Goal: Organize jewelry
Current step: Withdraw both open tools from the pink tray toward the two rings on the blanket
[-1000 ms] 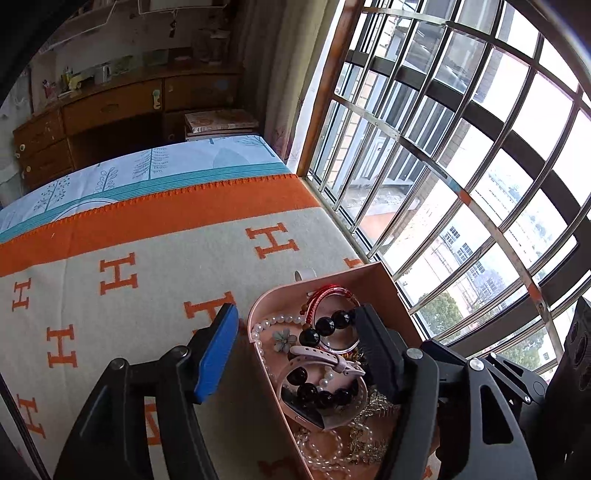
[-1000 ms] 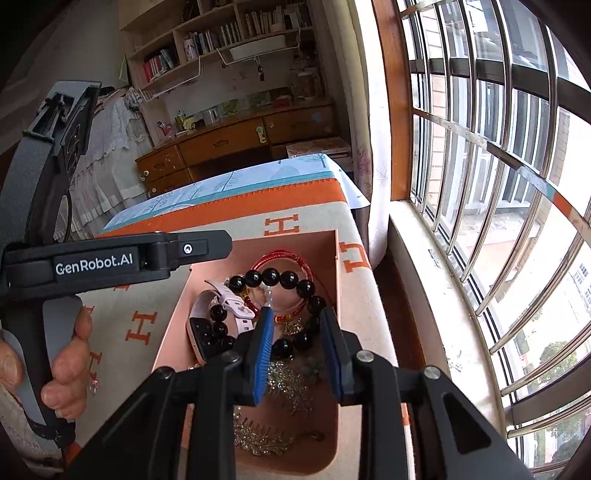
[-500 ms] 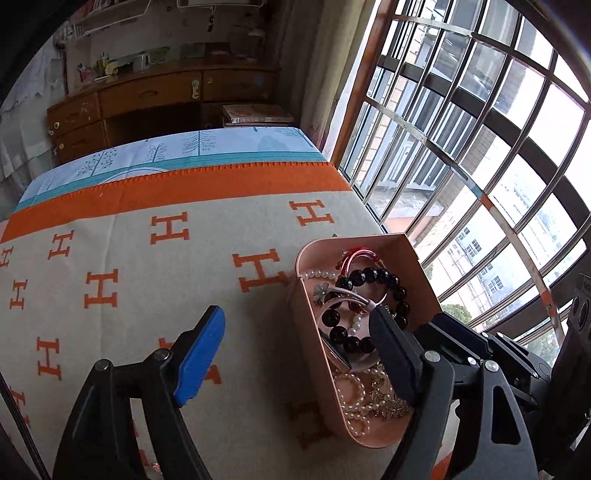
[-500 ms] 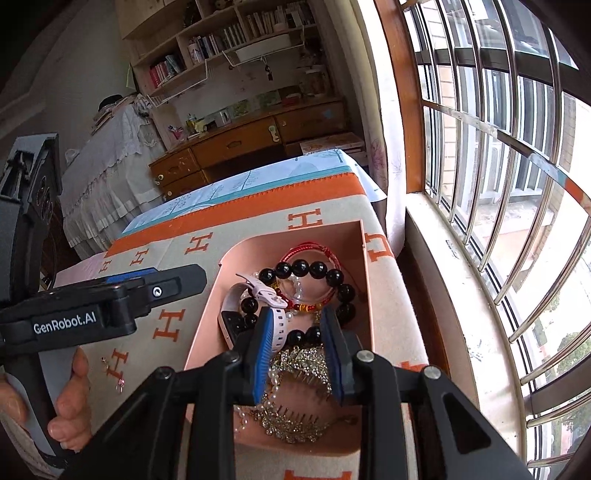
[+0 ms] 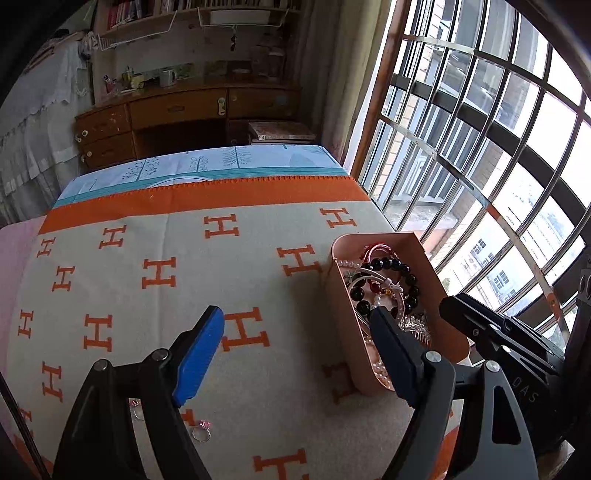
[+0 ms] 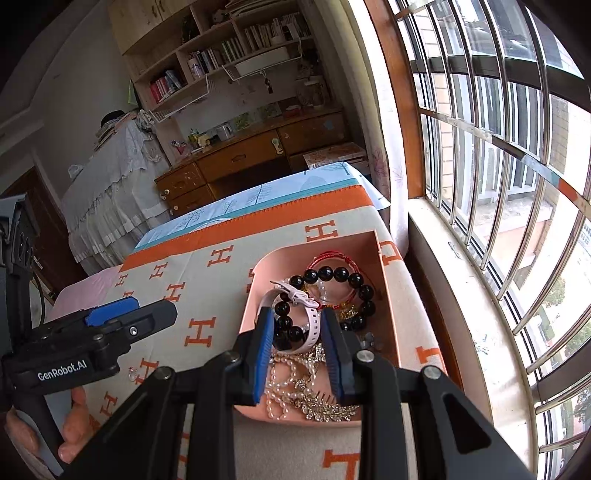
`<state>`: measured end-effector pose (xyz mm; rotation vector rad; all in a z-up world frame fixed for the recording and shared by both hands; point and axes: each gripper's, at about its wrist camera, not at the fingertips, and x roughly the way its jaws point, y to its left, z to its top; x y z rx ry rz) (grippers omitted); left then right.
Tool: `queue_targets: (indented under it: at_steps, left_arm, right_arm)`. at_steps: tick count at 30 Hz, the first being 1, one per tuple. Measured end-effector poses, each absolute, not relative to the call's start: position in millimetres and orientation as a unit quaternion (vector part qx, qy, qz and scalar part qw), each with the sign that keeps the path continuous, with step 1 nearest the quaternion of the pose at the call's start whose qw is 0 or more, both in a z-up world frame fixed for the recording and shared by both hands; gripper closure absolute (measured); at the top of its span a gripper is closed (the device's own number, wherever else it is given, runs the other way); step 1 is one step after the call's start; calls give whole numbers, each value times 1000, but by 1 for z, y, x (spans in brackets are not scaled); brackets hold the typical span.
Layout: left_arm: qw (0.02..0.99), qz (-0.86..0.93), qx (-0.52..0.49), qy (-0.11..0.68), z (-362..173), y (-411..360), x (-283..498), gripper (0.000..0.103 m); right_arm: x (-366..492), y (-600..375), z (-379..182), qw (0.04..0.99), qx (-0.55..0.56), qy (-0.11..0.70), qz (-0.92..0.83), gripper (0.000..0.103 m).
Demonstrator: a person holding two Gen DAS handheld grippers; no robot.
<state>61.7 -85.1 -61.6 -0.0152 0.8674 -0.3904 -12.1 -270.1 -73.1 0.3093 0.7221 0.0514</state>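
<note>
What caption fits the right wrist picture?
Right gripper hovering above a pink rectangular plastic tray of jewelry, including a black bead bracelet.

You've got a matt woven blanket (image 5: 229, 280), smooth matt pink plastic tray (image 6: 388, 280), glossy black beads (image 6: 334, 274), shiny metal window bars (image 5: 480, 155), varnished wood desk (image 5: 177, 110).

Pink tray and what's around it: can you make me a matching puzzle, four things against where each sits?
1 black bead bracelet
2 pink-stoned ring
3 sparkly hair comb
4 books

A on the wall shelf
B on the blanket, outside the tray
C tray's near end
D tray's middle, overlapping the red bangle

Pairs: 1-D; 2-B; 3-C; 4-A
</note>
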Motion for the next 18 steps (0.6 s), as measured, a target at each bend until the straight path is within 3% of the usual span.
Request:
queue_targets:
  at_steps: [18]
  left_arm:
    - [917,-107,-58,381,-44,28,14,22]
  right_arm:
    - [-27,-174,-52,942,54,320,83,77]
